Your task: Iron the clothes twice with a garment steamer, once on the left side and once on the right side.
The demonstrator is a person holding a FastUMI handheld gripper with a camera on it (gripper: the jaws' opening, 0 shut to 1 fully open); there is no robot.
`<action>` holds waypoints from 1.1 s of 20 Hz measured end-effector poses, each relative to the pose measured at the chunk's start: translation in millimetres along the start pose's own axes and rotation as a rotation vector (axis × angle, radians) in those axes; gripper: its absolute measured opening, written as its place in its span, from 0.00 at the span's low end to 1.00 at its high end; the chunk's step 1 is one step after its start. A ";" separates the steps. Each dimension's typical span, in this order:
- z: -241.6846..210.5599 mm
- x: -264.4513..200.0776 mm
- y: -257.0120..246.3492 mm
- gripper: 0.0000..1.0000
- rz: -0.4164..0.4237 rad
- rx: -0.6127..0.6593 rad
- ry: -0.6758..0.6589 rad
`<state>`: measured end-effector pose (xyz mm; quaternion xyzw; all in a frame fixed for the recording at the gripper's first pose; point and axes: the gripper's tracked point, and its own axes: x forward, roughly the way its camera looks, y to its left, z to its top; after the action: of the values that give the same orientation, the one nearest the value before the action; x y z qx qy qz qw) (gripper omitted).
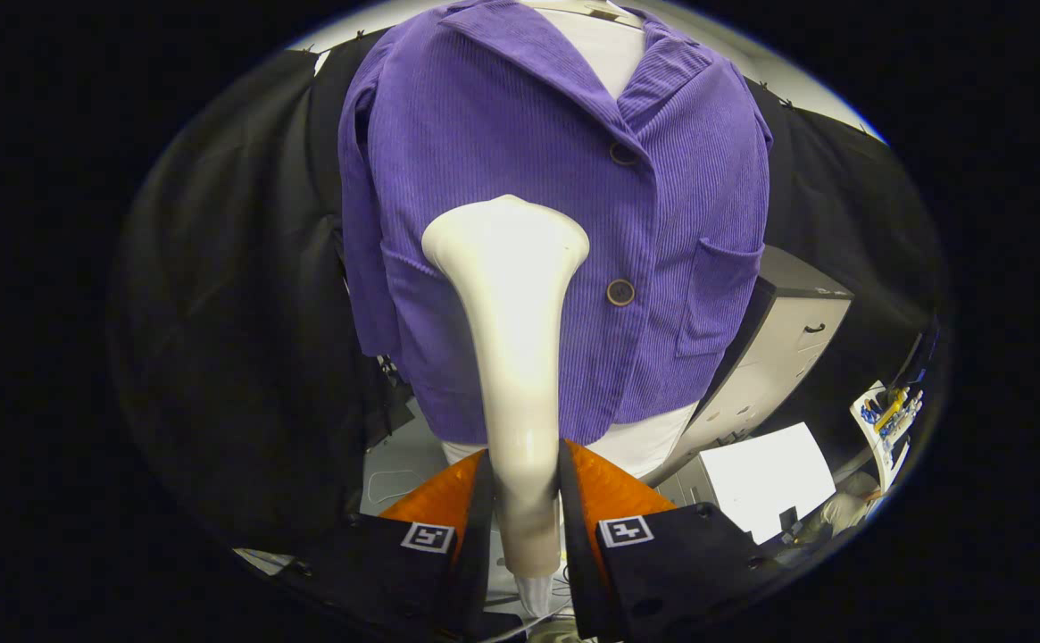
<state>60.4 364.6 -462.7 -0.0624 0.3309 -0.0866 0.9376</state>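
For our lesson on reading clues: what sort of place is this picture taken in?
Probably a work booth, not a home: black cloth as its walls, a purple jacket hung on a form, a grey cabinet behind. The gripper holds a steamer.

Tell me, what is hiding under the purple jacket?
A white garment shows under the purple jacket, at its open collar and below its hem. The jacket covers the rest. The gripper jaws are shut on the steamer, whose head hides part of the jacket front.
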 end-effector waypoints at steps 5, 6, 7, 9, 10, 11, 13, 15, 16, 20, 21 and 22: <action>-34.3 16.7 -5.2 0.45 0.003 0.009 0.068; -41.1 18.6 -7.6 0.45 0.000 0.008 0.079; -47.9 20.4 -9.8 0.45 -0.003 0.006 0.093; -61.0 23.5 -12.2 0.45 -0.004 0.010 0.115; -67.1 24.5 -12.3 0.45 -0.002 0.010 0.127; -72.0 25.2 -12.6 0.45 0.000 0.011 0.137; -82.2 27.1 -14.0 0.45 0.002 0.005 0.155; -92.9 27.7 -15.7 0.45 0.010 -0.008 0.173; -95.6 27.1 -14.2 0.45 0.016 -0.010 0.181; -109.8 24.4 -17.6 0.46 0.044 -0.003 0.197; -111.4 23.9 -19.7 0.46 0.049 0.003 0.199; -112.1 22.8 -22.6 0.46 0.056 0.010 0.198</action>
<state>4.4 331.2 -559.4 -0.0396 0.4230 -0.0679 0.9027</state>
